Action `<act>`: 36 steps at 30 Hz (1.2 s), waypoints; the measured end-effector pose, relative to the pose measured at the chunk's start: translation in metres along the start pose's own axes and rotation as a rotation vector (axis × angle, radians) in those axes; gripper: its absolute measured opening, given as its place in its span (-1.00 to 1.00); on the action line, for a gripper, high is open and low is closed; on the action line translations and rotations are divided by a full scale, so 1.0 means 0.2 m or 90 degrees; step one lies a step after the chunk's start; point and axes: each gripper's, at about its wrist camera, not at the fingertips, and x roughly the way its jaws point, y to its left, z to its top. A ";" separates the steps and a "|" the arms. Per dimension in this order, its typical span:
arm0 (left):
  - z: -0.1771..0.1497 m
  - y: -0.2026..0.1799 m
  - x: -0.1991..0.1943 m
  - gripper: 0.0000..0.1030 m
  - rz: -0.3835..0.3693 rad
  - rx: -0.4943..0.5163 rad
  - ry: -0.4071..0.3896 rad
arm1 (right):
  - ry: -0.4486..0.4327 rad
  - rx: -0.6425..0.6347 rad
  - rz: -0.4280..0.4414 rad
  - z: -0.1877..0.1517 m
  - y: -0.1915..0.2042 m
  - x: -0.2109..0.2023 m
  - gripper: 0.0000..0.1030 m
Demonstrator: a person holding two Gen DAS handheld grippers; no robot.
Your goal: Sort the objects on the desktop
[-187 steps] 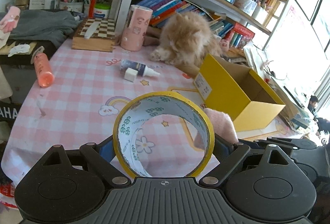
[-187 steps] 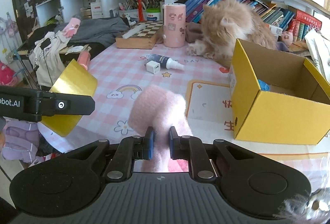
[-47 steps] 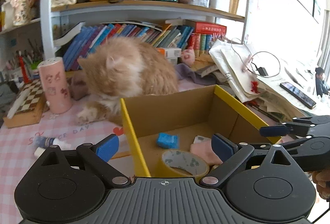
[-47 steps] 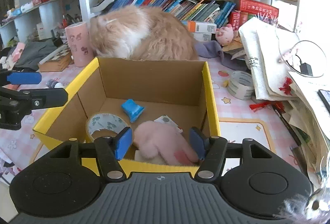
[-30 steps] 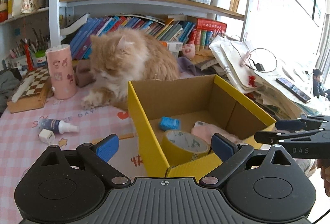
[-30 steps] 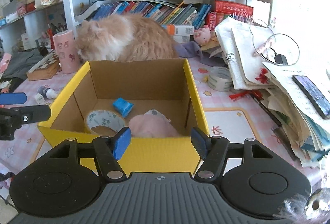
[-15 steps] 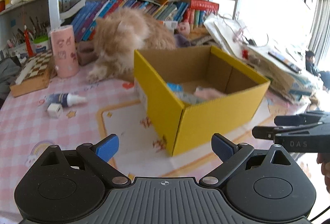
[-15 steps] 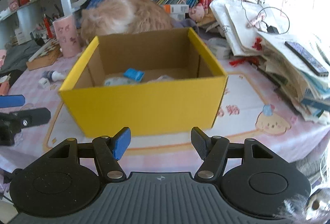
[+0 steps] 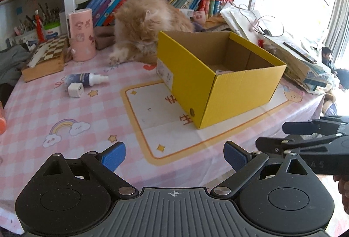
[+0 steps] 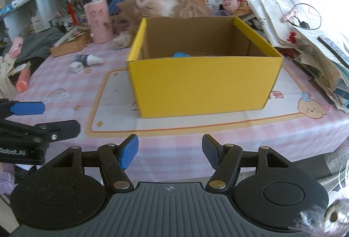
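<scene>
The desk (image 9: 32, 110) under its pink checked cloth carries an open yellow box (image 10: 202, 84) near its middle, and a fluffy orange cat (image 9: 148, 25) lies just behind the box toward the far edge. Toward the desk's left edge lie a small spray bottle (image 9: 87, 79) and, just beside it, a white cube (image 9: 75, 90). The left gripper (image 9: 174, 155) and right gripper (image 10: 170, 150) hang at the near edge, both with jaws wide apart and empty.

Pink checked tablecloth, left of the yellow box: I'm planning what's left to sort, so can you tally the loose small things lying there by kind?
Spray bottle: 1
White cube: 1
Orange tube: 1
Total: 3, all lying on the tablecloth outside the yellow box.
</scene>
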 end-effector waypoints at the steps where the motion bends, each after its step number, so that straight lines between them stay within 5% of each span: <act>1: -0.01 0.01 -0.01 0.91 -0.001 0.000 0.000 | 0.001 -0.005 0.001 -0.01 0.02 0.00 0.21; 36: -0.24 0.37 -0.28 0.91 0.069 -0.052 -0.003 | 0.004 -0.131 0.082 -0.14 0.60 -0.01 0.21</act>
